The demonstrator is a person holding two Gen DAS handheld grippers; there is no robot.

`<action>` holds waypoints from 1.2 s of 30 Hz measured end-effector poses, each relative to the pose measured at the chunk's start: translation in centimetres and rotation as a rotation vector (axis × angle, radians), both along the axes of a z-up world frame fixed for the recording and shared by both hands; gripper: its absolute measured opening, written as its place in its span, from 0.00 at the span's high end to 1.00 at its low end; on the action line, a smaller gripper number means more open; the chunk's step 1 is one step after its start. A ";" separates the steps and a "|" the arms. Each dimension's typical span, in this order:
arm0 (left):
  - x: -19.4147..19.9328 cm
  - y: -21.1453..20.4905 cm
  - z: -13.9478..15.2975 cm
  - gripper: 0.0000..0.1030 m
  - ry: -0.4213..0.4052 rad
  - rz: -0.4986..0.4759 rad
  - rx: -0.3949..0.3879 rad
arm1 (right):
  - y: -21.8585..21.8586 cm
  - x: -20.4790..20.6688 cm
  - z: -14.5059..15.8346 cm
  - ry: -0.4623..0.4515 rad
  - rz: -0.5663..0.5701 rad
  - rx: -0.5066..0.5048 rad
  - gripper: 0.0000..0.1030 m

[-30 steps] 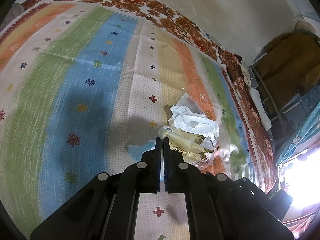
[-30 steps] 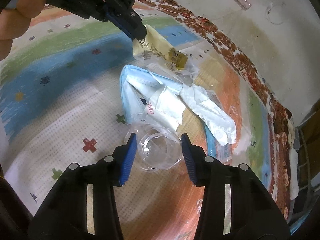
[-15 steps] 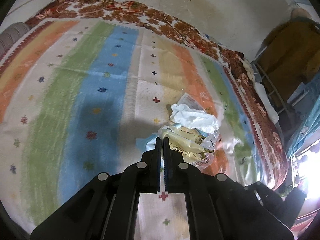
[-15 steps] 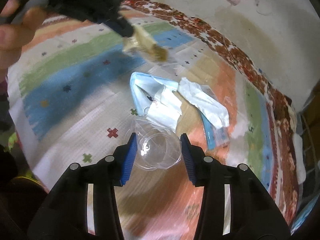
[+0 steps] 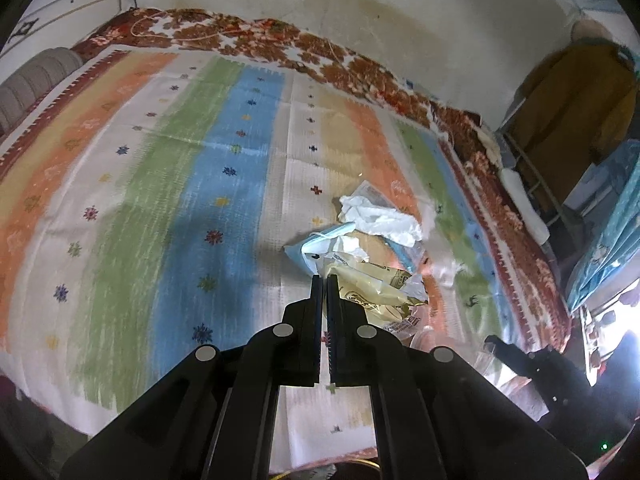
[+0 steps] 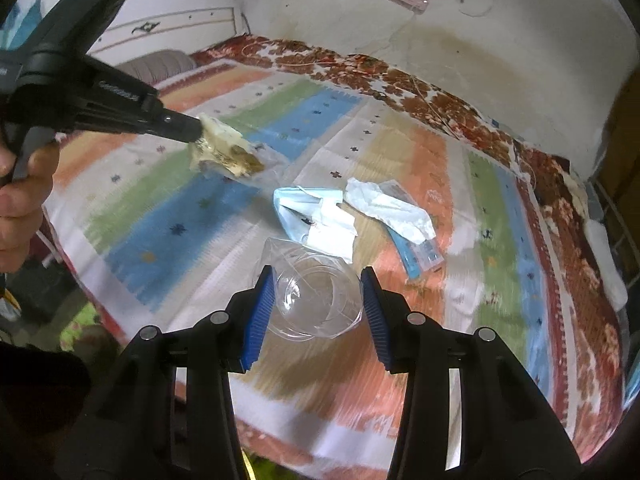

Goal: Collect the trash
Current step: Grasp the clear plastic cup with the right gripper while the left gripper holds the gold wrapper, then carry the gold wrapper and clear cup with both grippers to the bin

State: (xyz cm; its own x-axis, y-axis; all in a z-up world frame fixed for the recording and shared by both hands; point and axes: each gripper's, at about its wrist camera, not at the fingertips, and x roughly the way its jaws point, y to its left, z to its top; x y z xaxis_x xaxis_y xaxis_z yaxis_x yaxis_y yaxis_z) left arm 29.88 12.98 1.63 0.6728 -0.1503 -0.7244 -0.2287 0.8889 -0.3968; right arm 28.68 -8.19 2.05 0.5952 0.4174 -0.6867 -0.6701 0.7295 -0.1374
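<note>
My left gripper is shut on a yellow snack wrapper and holds it lifted above the striped bedspread; the left gripper and wrapper also show in the right wrist view. My right gripper is shut on a clear plastic cup, held above the bed. On the bedspread lie a blue face mask, a crumpled white tissue and a blue-edged clear packet. The mask and tissue also show in the left wrist view.
The bed stands against a stained white wall. A grey pillow lies at the far left. A metal rack with a brown garment stands to the right of the bed. The near bed edge drops to the floor.
Both grippers have risen and pulled back from the bed. The wrapper hangs higher in the left gripper and the cup has lifted off the bedspread with the right gripper.
</note>
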 end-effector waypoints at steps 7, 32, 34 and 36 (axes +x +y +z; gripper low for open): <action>-3.6 -1.8 2.5 0.99 -0.027 -0.014 -0.009 | -2.5 -2.6 1.5 0.070 -0.056 0.102 0.60; -17.4 -7.8 1.8 0.99 0.035 -0.014 0.069 | -8.0 -12.2 -0.6 0.228 -0.152 0.204 0.60; -18.0 -8.3 1.1 0.99 0.058 -0.020 0.086 | -8.1 -12.8 -1.2 0.234 -0.159 0.188 0.60; -18.3 -8.5 0.4 0.98 0.081 -0.020 0.098 | -8.2 -13.4 -1.8 0.248 -0.162 0.176 0.60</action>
State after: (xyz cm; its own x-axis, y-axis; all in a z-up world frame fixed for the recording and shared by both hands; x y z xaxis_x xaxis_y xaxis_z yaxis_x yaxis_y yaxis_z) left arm 11.56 4.52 2.07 0.6092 -0.0888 -0.7881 -0.2384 0.9272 -0.2888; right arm 15.23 -16.42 0.26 0.4877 0.4555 -0.7447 -0.5405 0.8275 0.1521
